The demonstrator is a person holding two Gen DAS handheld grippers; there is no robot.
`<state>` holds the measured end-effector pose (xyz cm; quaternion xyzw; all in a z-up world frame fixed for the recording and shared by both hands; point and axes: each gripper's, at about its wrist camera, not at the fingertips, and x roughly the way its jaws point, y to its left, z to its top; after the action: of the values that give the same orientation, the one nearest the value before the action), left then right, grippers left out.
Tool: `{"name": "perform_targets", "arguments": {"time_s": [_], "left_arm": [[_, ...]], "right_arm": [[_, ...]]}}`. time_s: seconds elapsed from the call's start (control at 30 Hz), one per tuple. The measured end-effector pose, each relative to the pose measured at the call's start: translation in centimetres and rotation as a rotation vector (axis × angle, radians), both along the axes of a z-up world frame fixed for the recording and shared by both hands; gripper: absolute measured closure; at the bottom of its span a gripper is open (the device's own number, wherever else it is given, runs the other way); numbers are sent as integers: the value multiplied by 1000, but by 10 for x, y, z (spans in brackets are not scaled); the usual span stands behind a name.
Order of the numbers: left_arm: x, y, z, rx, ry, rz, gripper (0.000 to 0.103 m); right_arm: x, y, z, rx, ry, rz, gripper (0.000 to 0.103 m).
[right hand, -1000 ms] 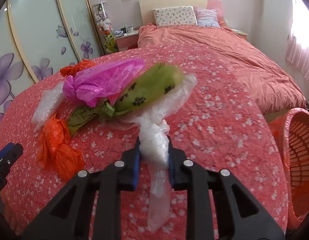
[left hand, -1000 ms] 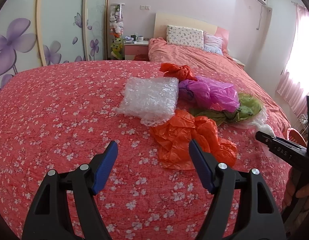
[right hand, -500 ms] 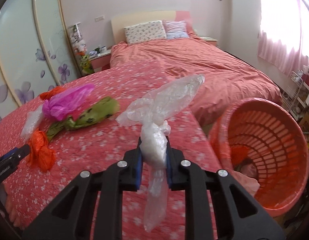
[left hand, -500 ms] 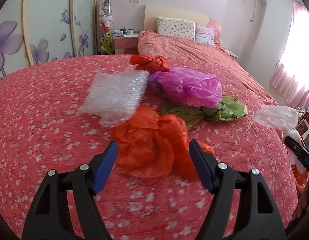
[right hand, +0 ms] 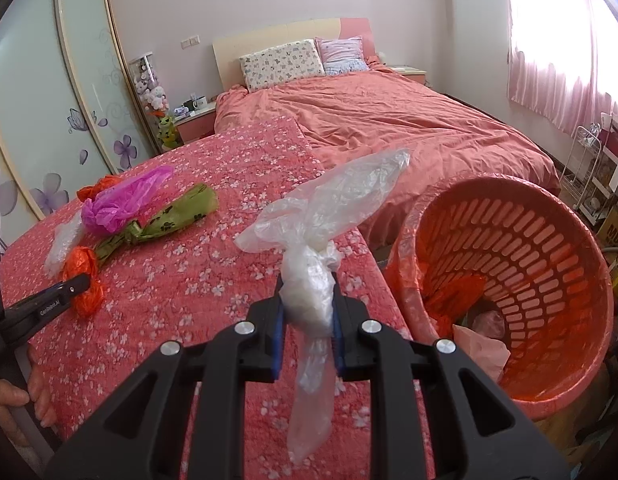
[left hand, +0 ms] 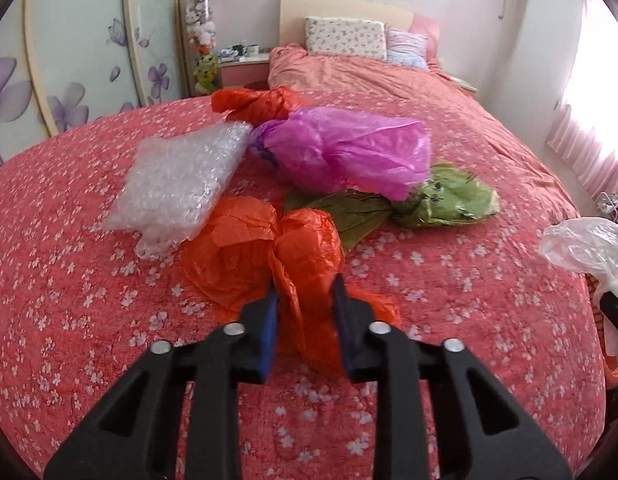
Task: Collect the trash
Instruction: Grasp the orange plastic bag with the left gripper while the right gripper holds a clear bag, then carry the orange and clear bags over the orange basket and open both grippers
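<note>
My left gripper (left hand: 304,294) is shut on a crumpled orange plastic bag (left hand: 265,248) lying on the red flowered bedspread (left hand: 69,240). Behind it lie a bubble wrap sheet (left hand: 181,180), a magenta bag (left hand: 345,150), a green bag (left hand: 441,200) and a second orange bag (left hand: 255,102). My right gripper (right hand: 308,292) is shut on a clear plastic bag (right hand: 329,208) and holds it in the air at the bed's edge, just left of the orange laundry basket (right hand: 549,248). The clear bag also shows in the left wrist view (left hand: 585,244).
The basket stands on the floor beside the bed and holds some orange and pink trash (right hand: 461,296). A pink quilt (right hand: 389,120) and pillows (right hand: 283,64) cover the far bed. A wire rack (right hand: 589,168) stands by the curtained window.
My left gripper moved forward onto the orange bag and closed on it. My right gripper carried the clear bag further right, closer to the basket.
</note>
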<state>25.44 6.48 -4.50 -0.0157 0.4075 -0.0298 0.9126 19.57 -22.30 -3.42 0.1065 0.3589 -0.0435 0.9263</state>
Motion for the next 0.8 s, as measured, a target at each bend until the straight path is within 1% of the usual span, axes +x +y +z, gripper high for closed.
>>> {"name": "perform_targets", "arguments": {"time_s": [0.2,0.4,0.63,0.8], "left_arm": [[-17,0,18,-14,-56,-26,84],[-34,-1,46,-33,-108,-50,84],[-55,-26,73,-47,-173,-121,84],[-63,-48,83,-57,-200,-177,84]], "right_arm": [[-14,-6,13,15,-36,1,84],[-31,-8,29,17,-74,4,84],[-53,-17,46,20,-117,-9,84],[-66,-27,54,19,-140,-27,84]]}}
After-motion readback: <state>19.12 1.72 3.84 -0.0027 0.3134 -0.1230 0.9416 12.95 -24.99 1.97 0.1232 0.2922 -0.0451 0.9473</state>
